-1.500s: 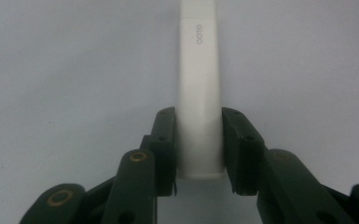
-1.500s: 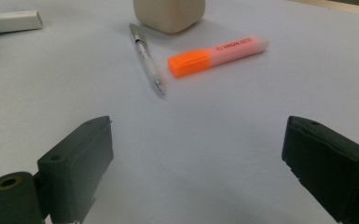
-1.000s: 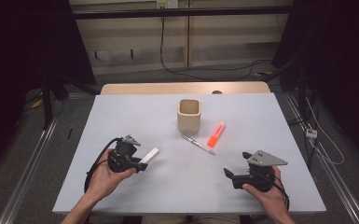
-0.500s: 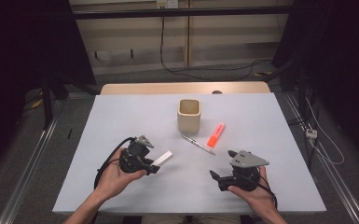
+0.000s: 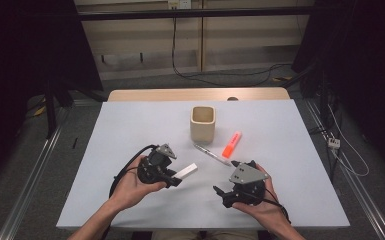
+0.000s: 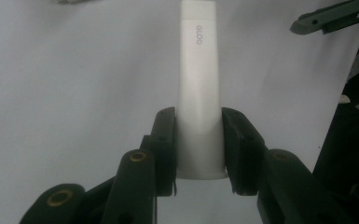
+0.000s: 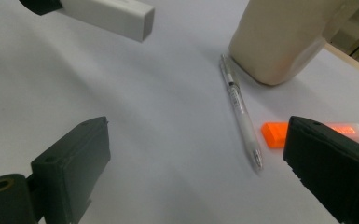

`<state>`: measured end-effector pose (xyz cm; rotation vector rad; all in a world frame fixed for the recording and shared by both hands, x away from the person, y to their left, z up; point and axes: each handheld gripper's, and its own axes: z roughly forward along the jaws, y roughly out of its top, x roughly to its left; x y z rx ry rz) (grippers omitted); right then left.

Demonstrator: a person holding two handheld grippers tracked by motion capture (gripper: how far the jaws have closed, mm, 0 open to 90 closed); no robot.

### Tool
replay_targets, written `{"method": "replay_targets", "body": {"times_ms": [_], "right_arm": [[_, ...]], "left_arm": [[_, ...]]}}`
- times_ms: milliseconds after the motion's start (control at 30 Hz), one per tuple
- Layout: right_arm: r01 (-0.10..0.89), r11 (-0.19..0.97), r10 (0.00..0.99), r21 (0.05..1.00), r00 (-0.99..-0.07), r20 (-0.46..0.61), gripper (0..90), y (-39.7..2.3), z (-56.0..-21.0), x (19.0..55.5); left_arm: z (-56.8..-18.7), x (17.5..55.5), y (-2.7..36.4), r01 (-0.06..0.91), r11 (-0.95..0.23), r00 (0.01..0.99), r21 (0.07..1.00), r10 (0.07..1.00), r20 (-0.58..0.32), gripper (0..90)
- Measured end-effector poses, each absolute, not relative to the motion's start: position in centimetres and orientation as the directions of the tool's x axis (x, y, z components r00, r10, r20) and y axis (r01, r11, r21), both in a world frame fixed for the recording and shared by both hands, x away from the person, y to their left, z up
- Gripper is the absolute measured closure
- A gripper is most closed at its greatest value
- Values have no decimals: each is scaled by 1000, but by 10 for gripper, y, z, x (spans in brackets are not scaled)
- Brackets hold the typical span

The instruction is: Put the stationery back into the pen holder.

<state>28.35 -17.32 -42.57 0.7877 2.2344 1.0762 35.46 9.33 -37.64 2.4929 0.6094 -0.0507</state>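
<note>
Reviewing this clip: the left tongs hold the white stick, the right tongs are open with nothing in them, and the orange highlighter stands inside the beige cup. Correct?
One detail is off. The orange highlighter is not in the beige cup; the high view shows it lying flat on the table beside the cup, next to the pen. The left tongs do hold the white stick, and the right tongs are open.

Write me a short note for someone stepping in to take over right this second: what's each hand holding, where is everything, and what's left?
Left hand-held gripper: shut on the white stick, held off the table.
Right hand-held gripper: open, nothing between its jaws, low over the table.
Beige cup stands upright mid-table; beside it lie the clear pen and the orange highlighter.
Done: white stick picked up.
Left, probably: the stick seems bound for the cup; pen and highlighter are untouched and may follow.
</note>
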Motion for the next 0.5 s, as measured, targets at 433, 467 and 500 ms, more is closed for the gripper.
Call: {"method": "replay_targets", "body": {"times_ms": [433, 467, 500], "right_arm": [[161, 641, 596, 750, -720, -355, 87, -149, -427, 281], [148, 655, 588, 741, -715, -378, 93, -148, -427, 281], [136, 665, 579, 735, -715, -392, 102, -147, -427, 280]], "left_arm": [[-374, 354, 76, 399, -760, 915, 513, 363, -174, 674], [-373, 356, 75, 389, -767, 920, 511, 351, -174, 674], [-372, 356, 73, 383, -772, 923, 508, 346, -171, 675]]}}
